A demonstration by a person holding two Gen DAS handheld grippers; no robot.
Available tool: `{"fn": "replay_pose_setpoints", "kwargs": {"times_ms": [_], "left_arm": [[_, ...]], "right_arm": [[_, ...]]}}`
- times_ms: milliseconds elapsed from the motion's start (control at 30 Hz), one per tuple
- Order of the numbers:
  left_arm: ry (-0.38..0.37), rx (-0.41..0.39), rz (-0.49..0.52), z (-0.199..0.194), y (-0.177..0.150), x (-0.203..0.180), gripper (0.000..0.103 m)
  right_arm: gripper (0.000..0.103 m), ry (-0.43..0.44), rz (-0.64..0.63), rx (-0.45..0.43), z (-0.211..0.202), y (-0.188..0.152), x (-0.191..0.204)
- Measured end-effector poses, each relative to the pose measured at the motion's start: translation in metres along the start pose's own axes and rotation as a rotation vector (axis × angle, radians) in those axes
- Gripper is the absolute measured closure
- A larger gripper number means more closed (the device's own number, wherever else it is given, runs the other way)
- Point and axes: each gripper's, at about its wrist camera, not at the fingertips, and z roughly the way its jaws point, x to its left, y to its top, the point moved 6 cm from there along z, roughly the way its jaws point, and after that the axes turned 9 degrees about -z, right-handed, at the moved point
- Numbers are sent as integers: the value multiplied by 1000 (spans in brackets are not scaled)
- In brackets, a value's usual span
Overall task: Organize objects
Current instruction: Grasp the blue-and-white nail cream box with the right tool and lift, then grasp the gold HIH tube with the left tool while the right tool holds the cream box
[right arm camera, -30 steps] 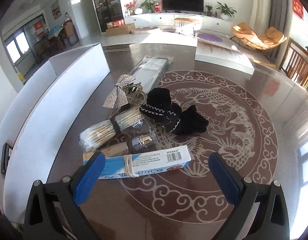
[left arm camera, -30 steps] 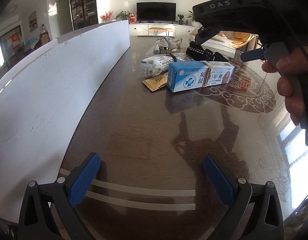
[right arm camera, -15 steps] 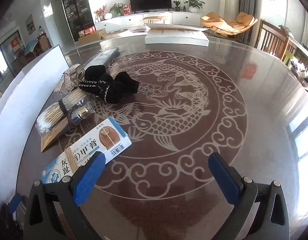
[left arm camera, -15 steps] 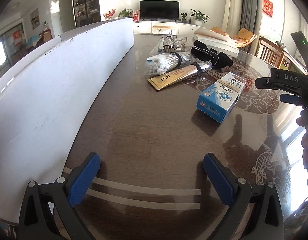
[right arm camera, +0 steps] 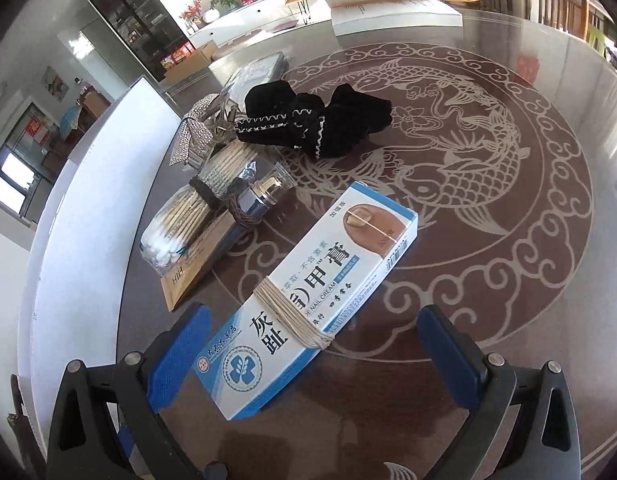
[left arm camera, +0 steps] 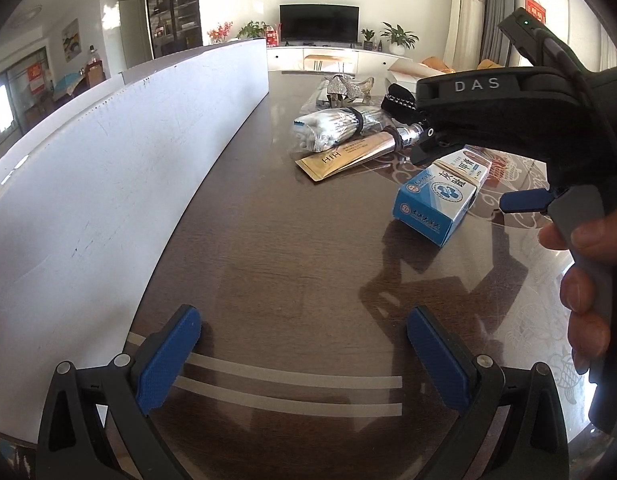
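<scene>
The right gripper [right arm camera: 312,356], fingers spread wide, straddled the cream box [right arm camera: 308,300] on the desk [right arm camera: 508,300], lined up to grab it; the left gripper [left arm camera: 300,360] waited open and empty.

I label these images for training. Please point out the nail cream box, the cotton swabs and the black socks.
nail cream box [right arm camera: 308,300], right wrist view, on its top face beside the string band.
cotton swabs [right arm camera: 196,216], right wrist view, on the bundle's middle near its tie.
black socks [right arm camera: 332,120], right wrist view, on the middle of the pile.
</scene>
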Motion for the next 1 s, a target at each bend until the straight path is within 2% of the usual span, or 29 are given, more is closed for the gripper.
{"fn": "replay_pose_setpoints", "kwargs": {"times_ms": [67, 200, 367, 433, 467, 533, 700, 1000], "left_arm": [[1, 2, 0, 0, 0, 0, 0], [3, 5, 0, 0, 0, 0, 0], [3, 5, 0, 0, 1, -1, 0], [3, 5, 0, 0, 1, -1, 0], [3, 5, 0, 0, 1, -1, 0], [2, 3, -1, 0, 1, -1, 0], [3, -1, -2, 1, 2, -1, 0], [8, -8, -9, 2, 1, -1, 0]], "right_arm": [[0, -3, -38, 15, 4, 0, 13], [0, -80, -161, 23, 9, -6, 29], [3, -130, -289, -28, 1, -21, 26], [27, -132, -323, -69, -9, -27, 21], [33, -130, -332, -81, -12, -28, 17], [59, -131, -336, -100, -17, -28, 4], [59, -160, -302, -135, -25, -31, -37], [59, -234, -188, -175, -54, -47, -136]]}}
